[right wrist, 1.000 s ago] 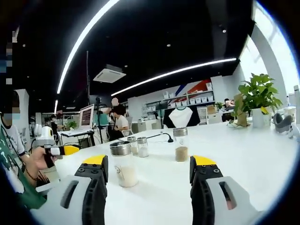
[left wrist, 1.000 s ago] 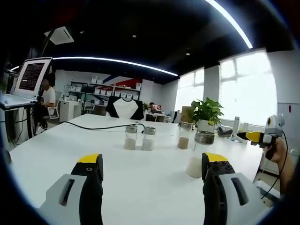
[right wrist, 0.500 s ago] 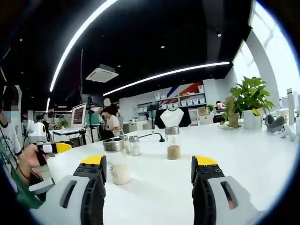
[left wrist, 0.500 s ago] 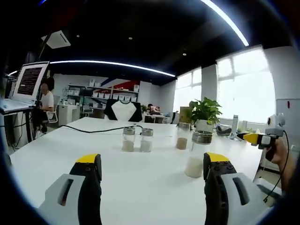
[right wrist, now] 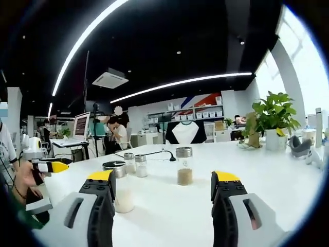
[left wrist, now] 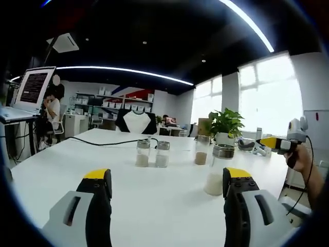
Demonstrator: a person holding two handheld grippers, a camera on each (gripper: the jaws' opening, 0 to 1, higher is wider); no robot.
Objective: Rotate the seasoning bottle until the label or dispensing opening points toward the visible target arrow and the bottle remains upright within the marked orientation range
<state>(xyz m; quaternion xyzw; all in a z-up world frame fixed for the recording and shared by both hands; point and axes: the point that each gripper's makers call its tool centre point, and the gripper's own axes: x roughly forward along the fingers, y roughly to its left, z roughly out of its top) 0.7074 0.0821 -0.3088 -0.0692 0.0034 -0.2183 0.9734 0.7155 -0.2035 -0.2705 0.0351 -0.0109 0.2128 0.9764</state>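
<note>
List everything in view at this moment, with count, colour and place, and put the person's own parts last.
Seasoning bottles: four, clear glass with metal lids; nearest holds white grains, one holds brown, two small ones stand side by side farther back.
Table: one, white, under the bottles.
Cable: one, black, lying across the far side of the table.
Potted plant: one, green in a white pot, by the window.
Laptop: one, screen lit, left of the table.
People: seated in the background near the shelves.
Left gripper: grey with yellow tips, jaws apart, holding nothing.
Right gripper: same colours, jaws apart, holding nothing.
</note>
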